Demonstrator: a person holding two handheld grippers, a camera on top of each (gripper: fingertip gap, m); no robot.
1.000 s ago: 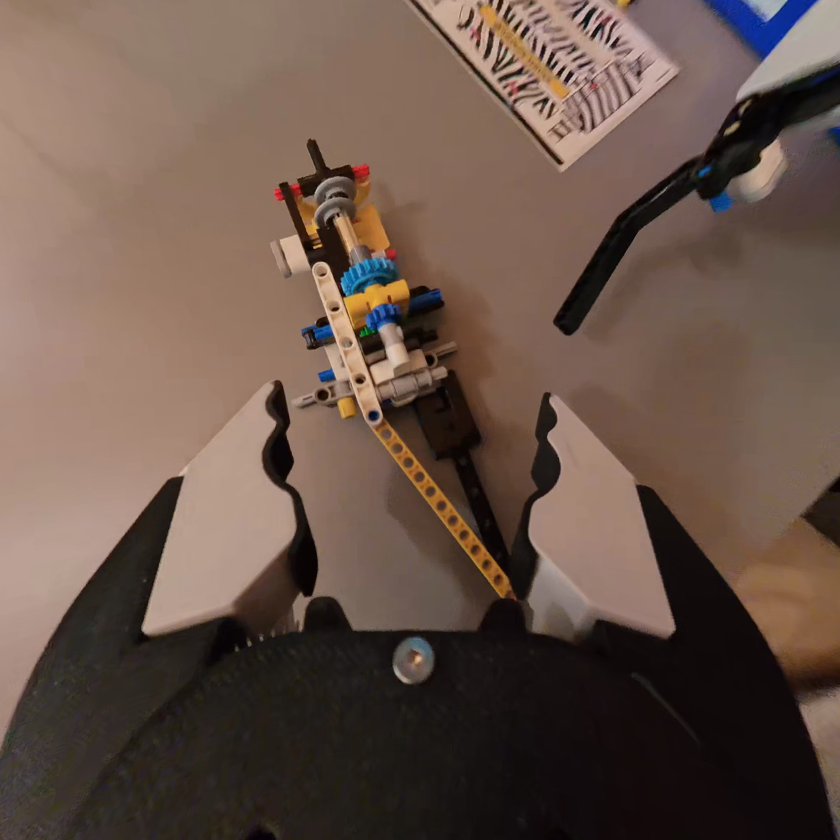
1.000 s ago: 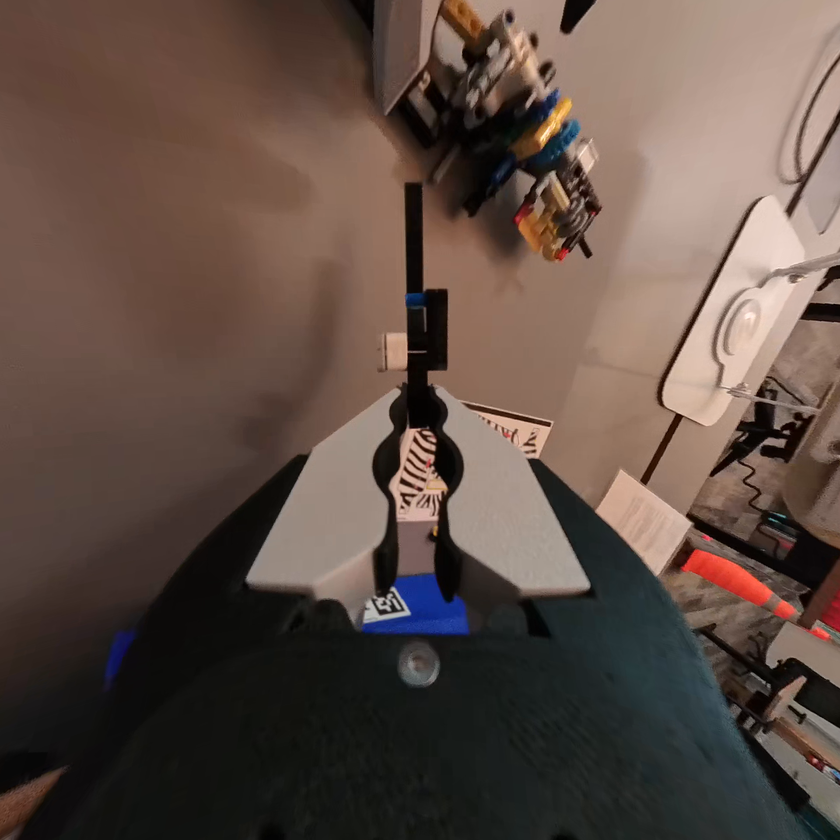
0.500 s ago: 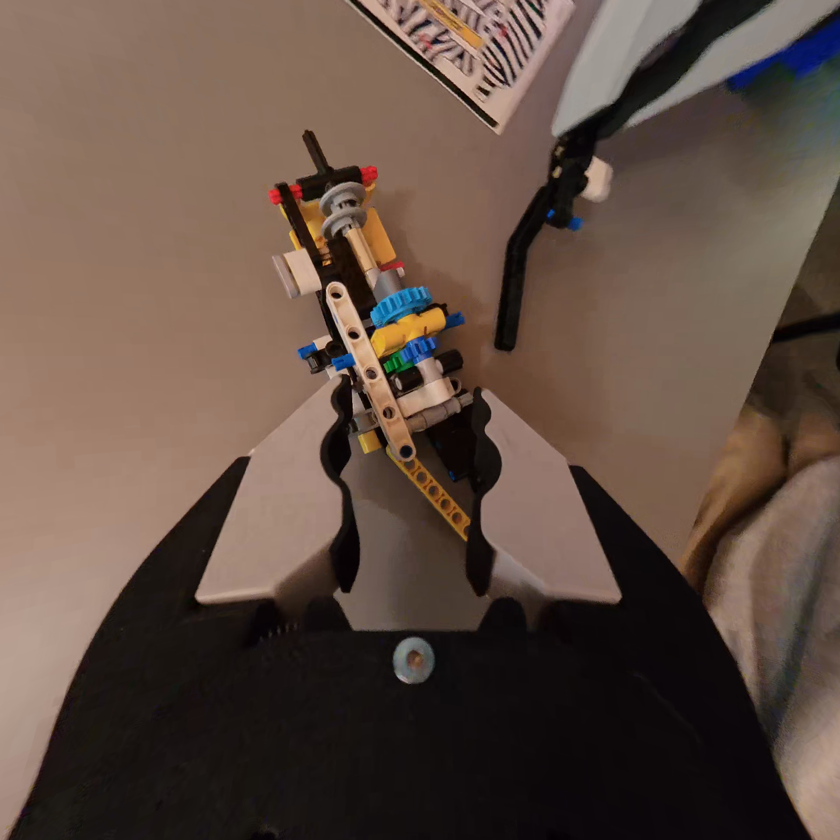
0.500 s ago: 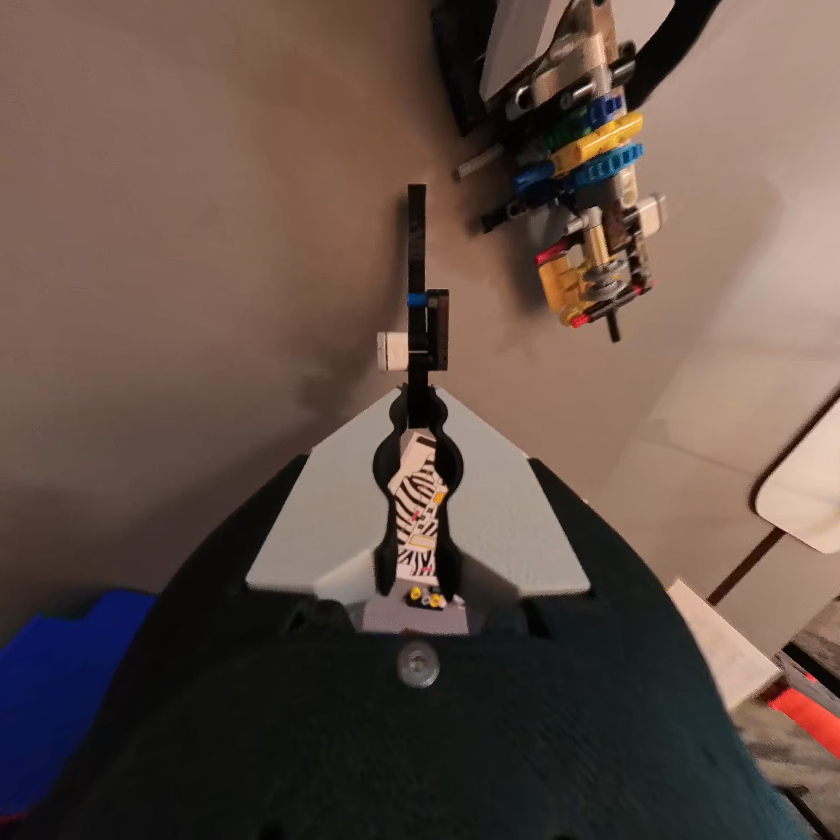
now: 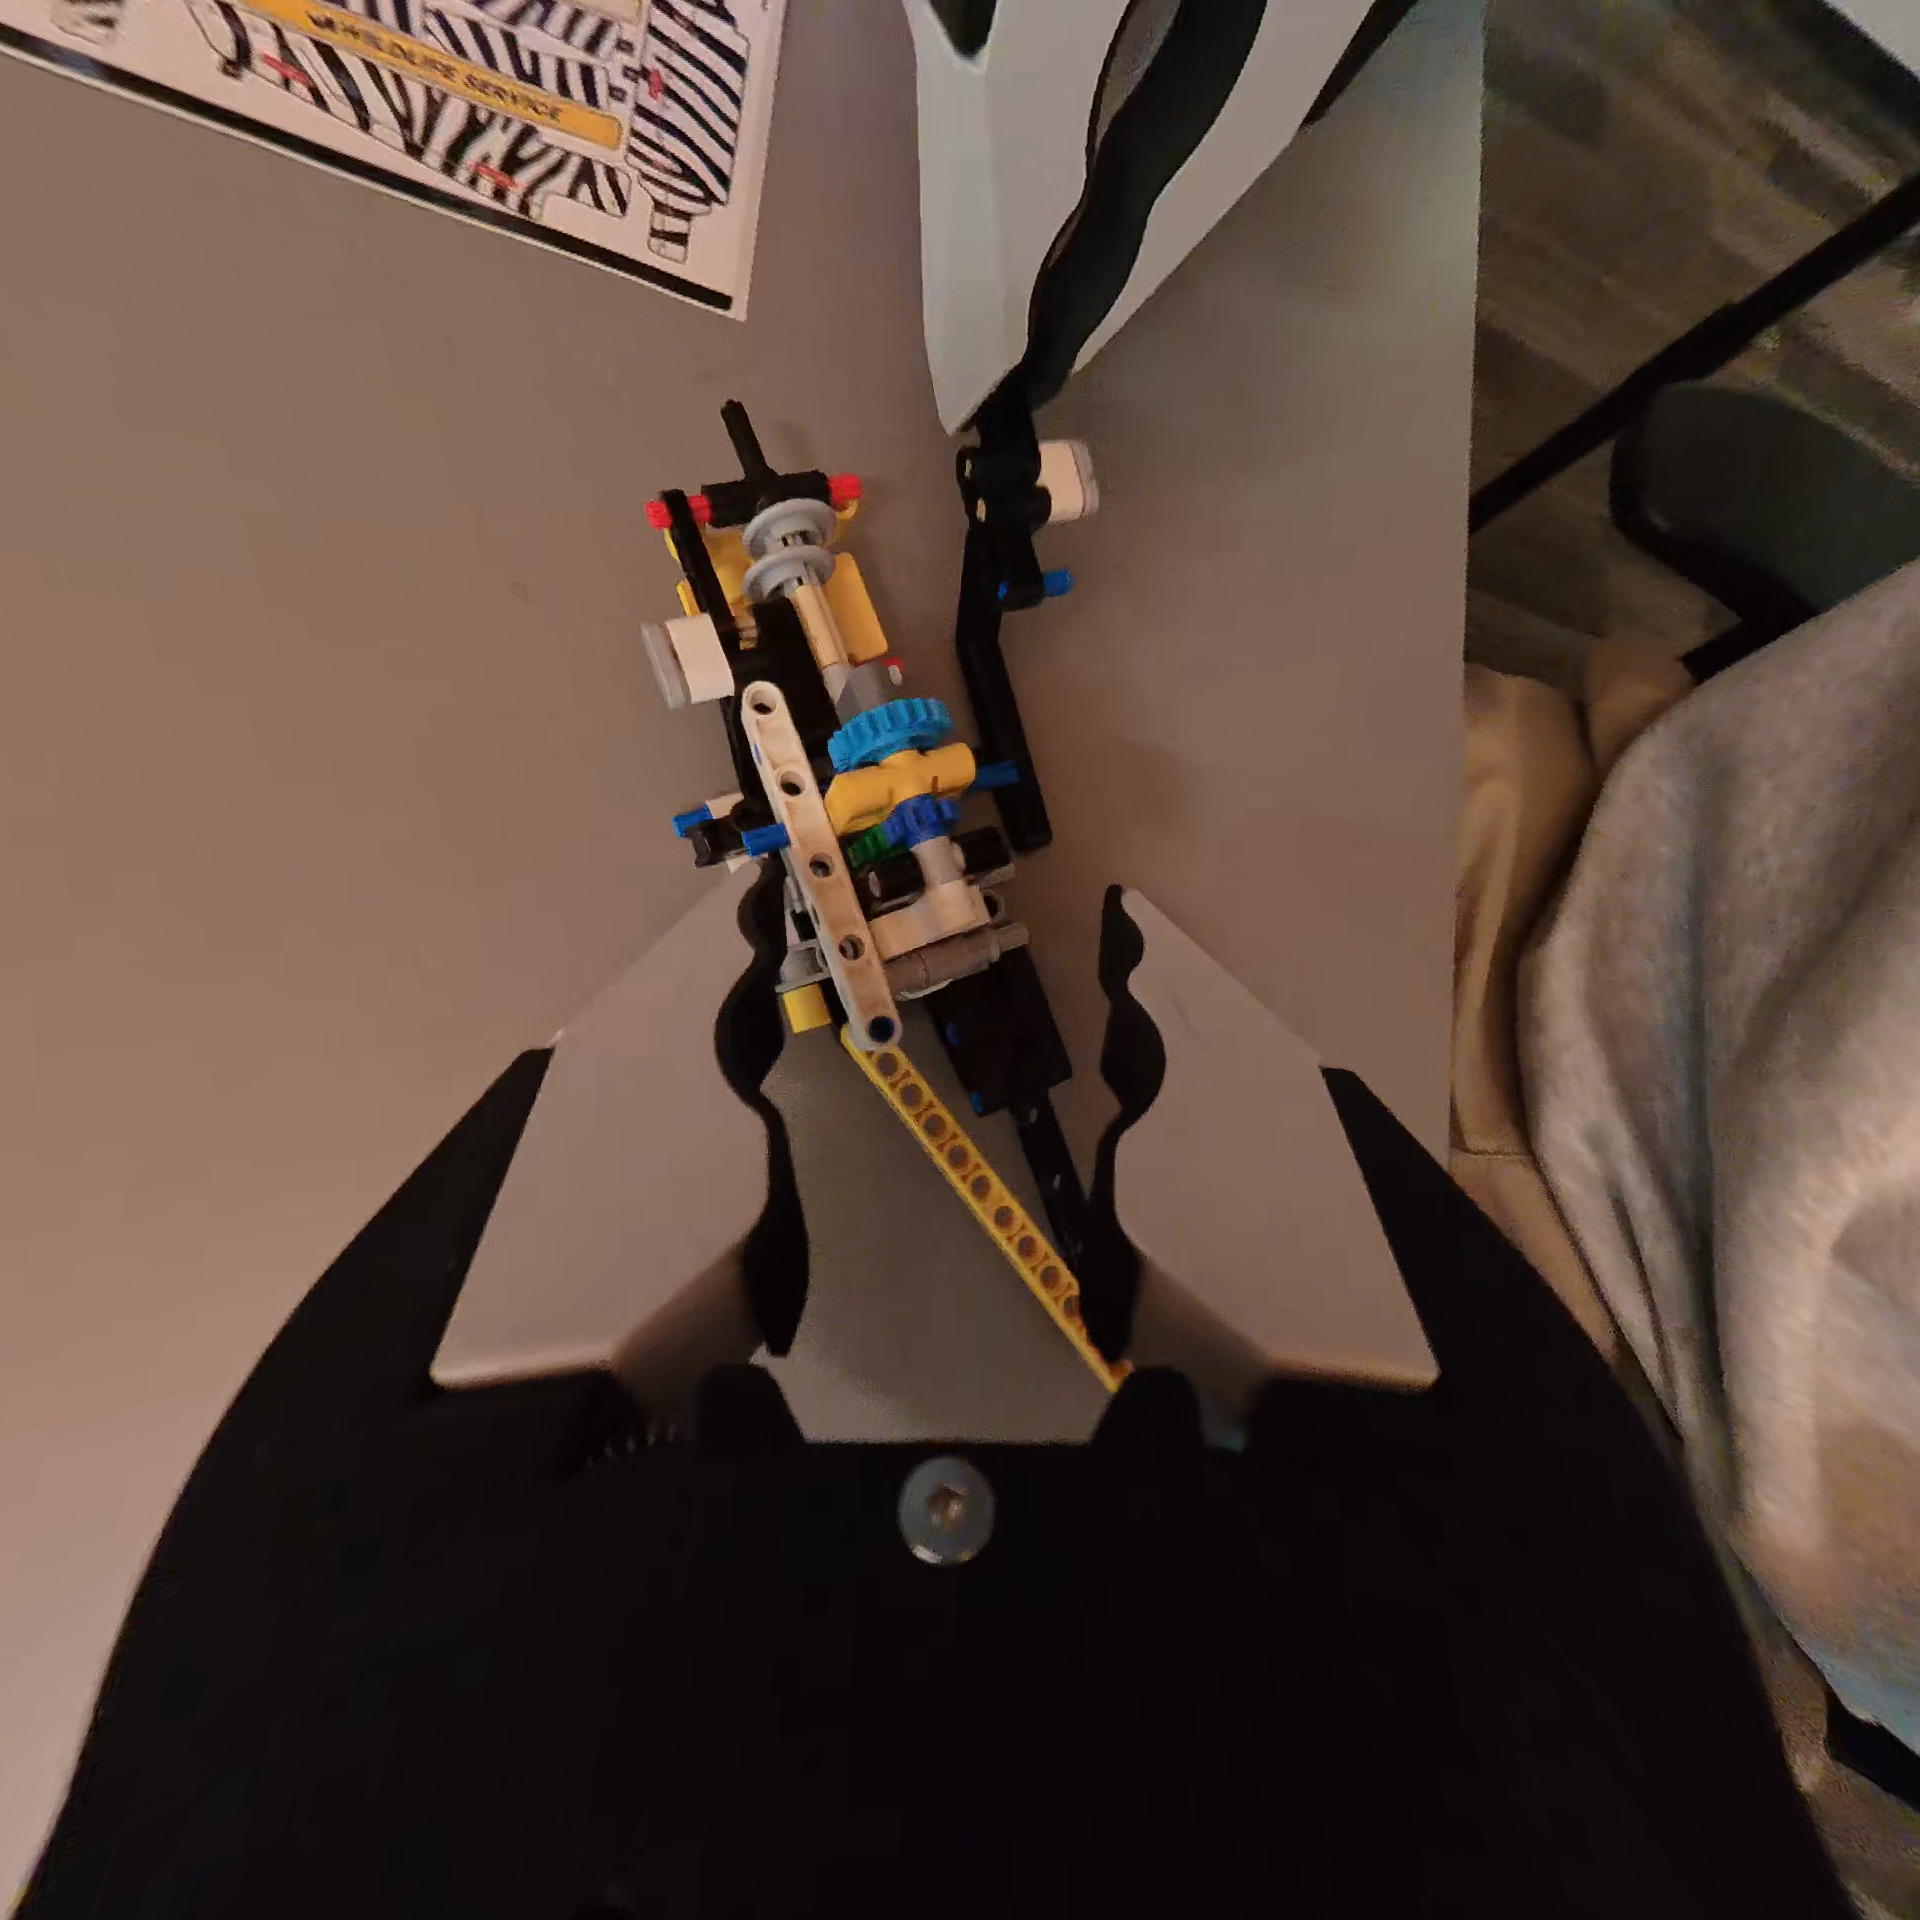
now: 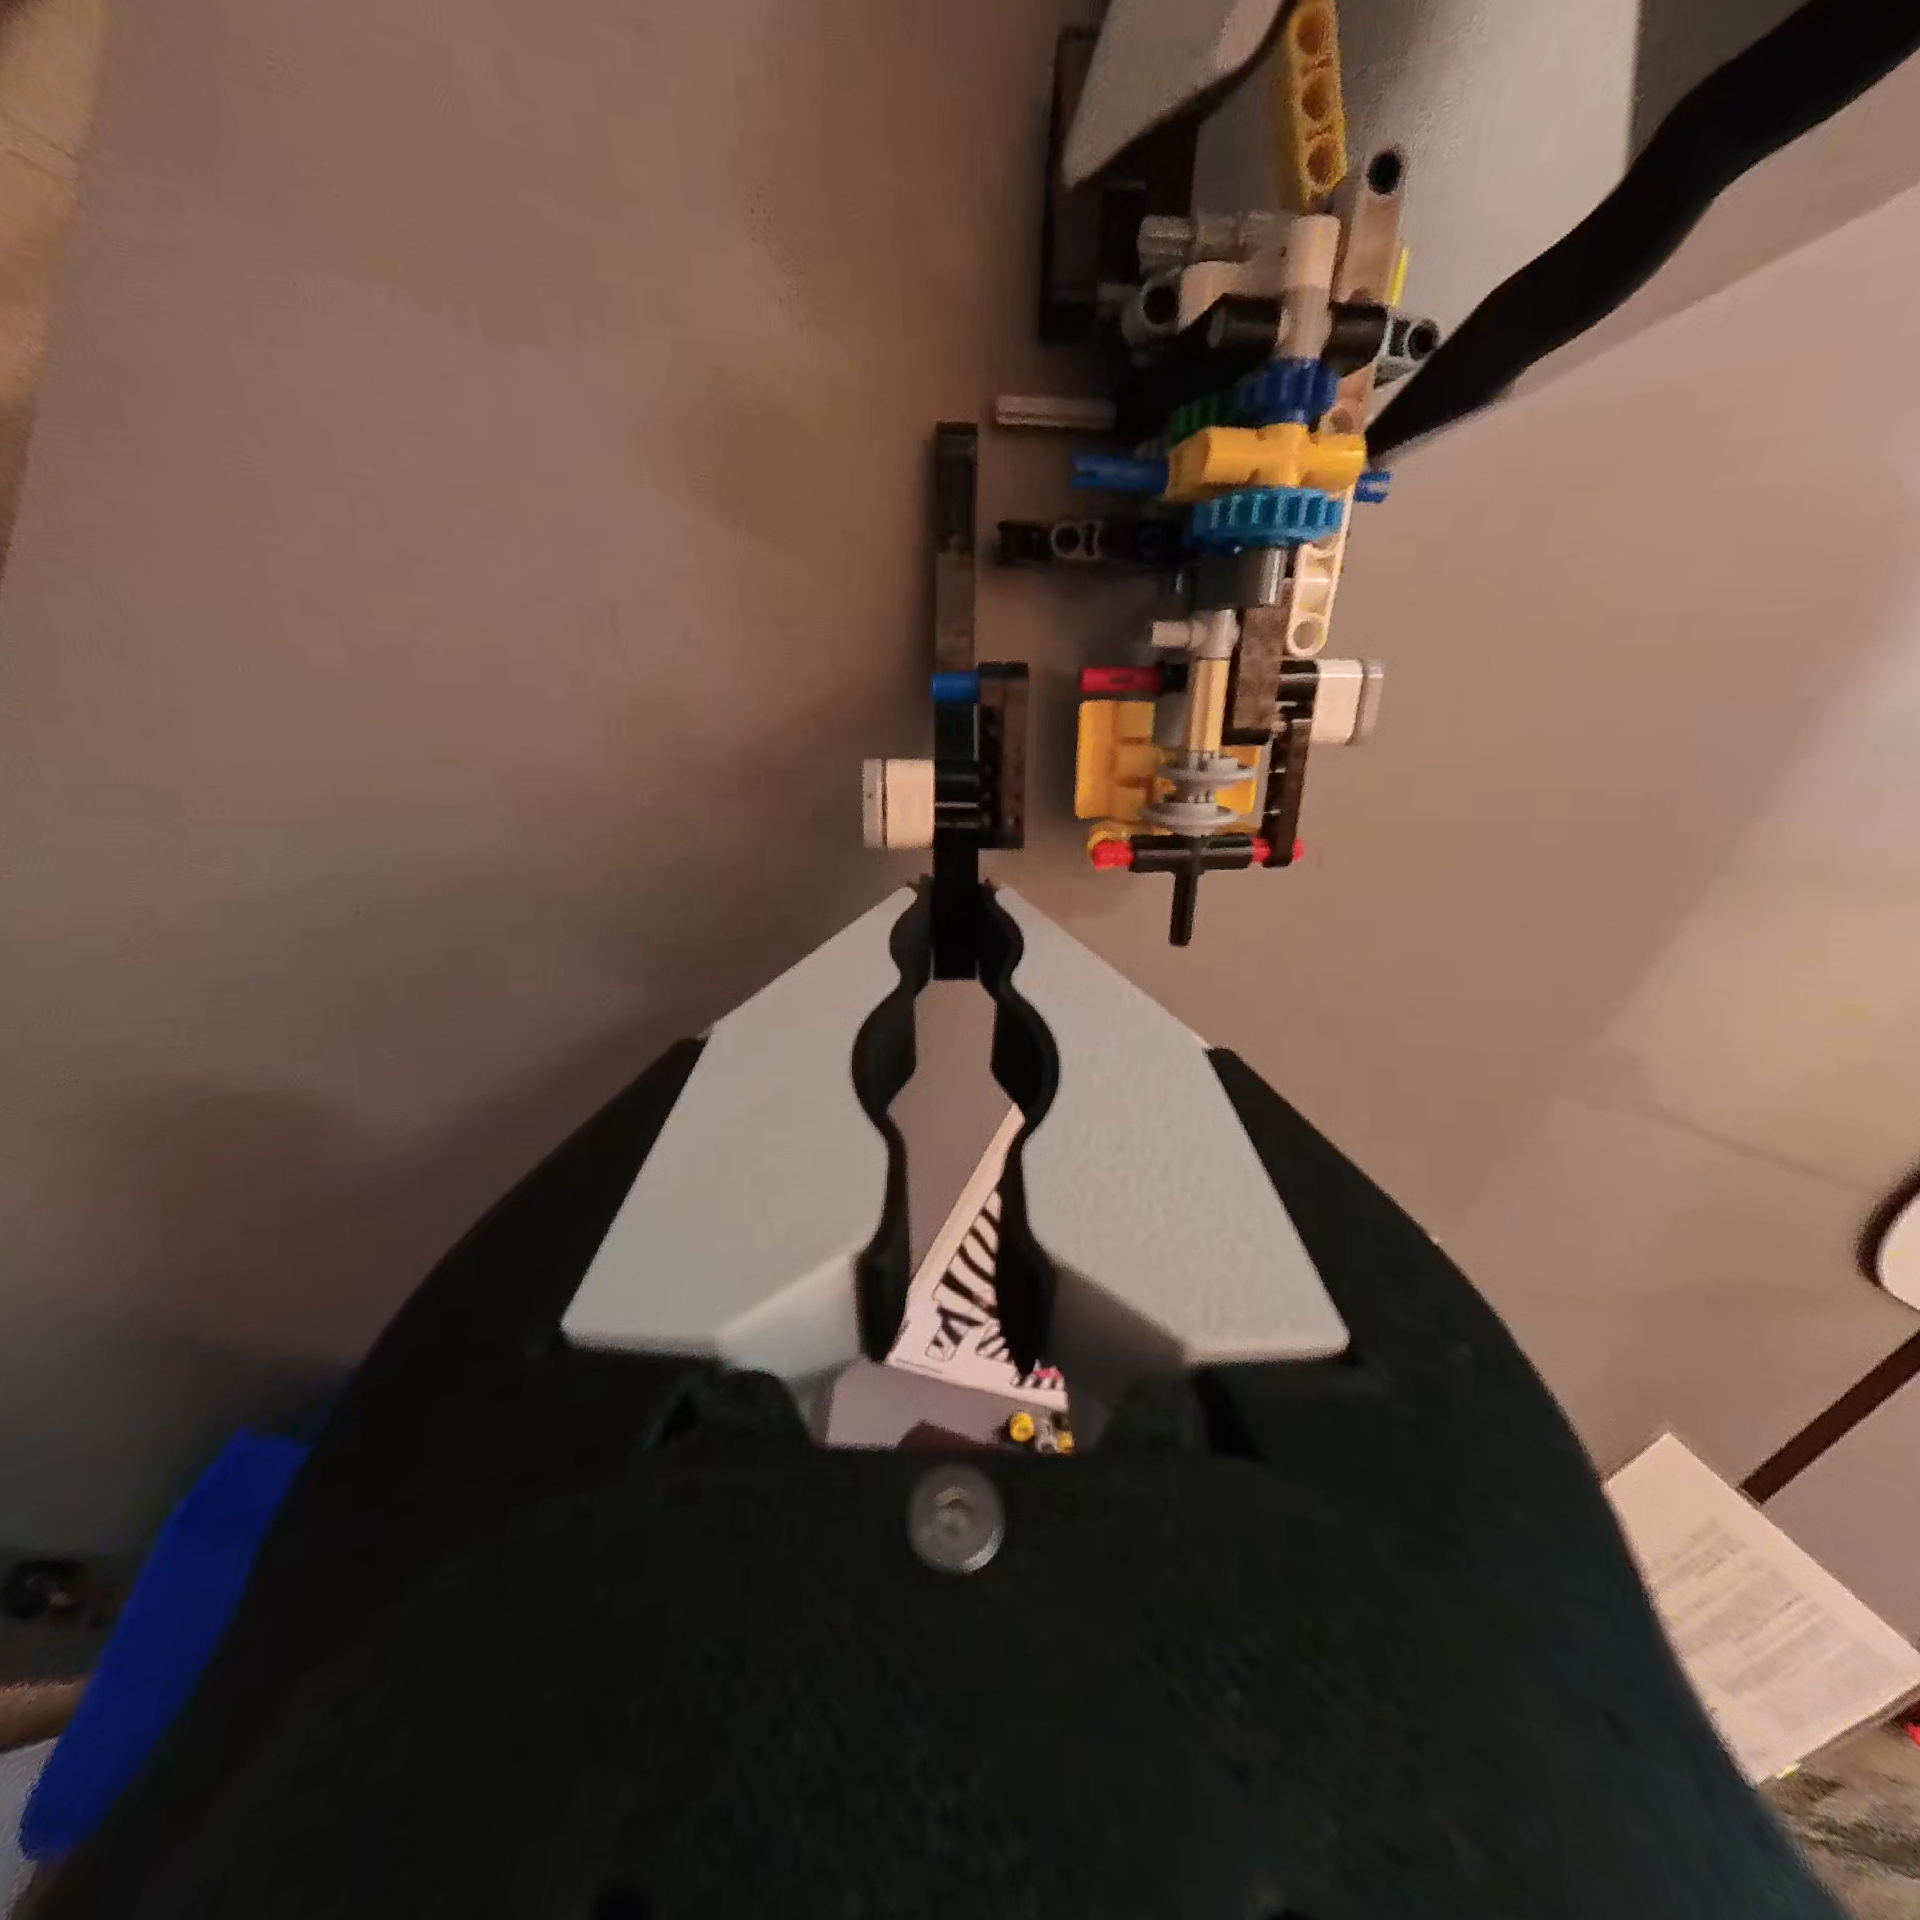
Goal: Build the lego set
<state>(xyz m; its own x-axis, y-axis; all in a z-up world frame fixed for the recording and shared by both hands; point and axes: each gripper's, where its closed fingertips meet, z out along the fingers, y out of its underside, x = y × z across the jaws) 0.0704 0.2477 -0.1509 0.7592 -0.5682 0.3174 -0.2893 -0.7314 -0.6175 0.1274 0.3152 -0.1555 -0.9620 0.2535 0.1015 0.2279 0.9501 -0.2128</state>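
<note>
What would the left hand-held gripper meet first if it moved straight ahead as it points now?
Probably the lego model: its rear end already lies between the open fingers of the left hand-held gripper, so the base would soon reach it.

Glossy multicoloured plastic lego assembly (image 5: 831,790) on a smooth matt grey surface (image 5: 312,623); zebra-striped paper sheet (image 5: 468,114); soft grey cloth (image 5: 1714,1039).

A plain grey worktop (image 5: 312,644) fills most of both views under dim, warm light, with soft shadows across it. Past its right edge in the left wrist view lie a dark patterned floor (image 5: 1662,208), thin black bars, and pale grey cloth (image 5: 1714,987). In the right wrist view, white printed sheets (image 6: 1756,1621) sit at the lower right and a blue shape (image 6: 177,1590) at the lower left.
</note>
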